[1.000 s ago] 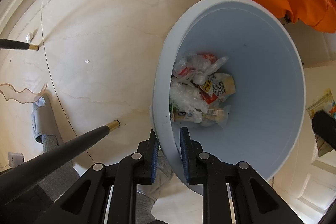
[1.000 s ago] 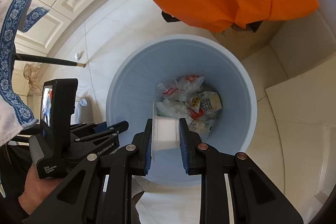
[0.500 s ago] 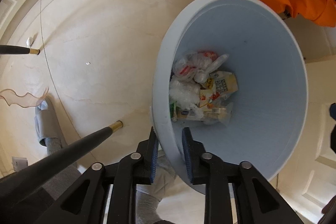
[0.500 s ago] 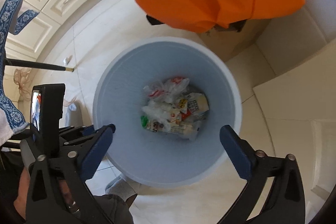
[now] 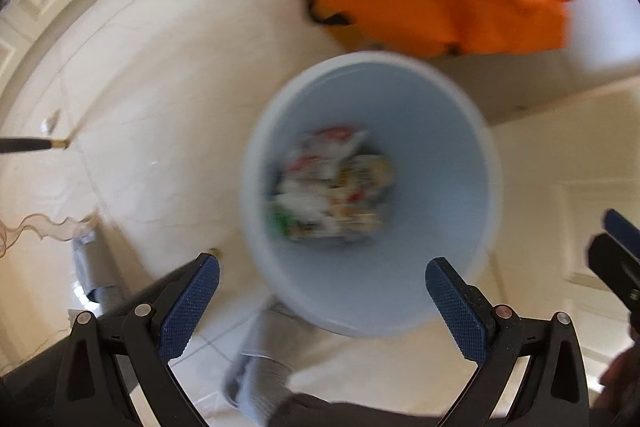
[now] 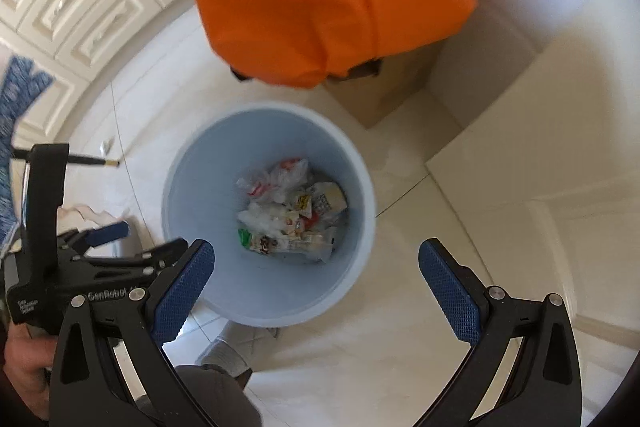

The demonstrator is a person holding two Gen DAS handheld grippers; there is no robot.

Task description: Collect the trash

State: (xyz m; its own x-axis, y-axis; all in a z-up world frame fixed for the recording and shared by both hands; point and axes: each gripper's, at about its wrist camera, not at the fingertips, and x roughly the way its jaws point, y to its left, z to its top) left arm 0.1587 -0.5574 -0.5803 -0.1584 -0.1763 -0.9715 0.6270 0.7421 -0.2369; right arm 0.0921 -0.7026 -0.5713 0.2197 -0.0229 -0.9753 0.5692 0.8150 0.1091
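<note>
Both claws released, nothing gripped: left claw (image 5: 322,297) & right claw (image 6: 316,275) hang over the pale-blue trash bin (image 6: 362,267) on the tile floor (image 6: 400,367). Wrappers (image 6: 290,211) lie at bin bottom. Drop step looks done; next: find more trash w/ either claw.

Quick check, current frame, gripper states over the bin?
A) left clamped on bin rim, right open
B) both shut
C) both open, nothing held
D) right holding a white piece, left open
C: the left gripper and the right gripper both have their fingers spread wide with nothing between them, above the blue bin with wrappers at its bottom.
</note>
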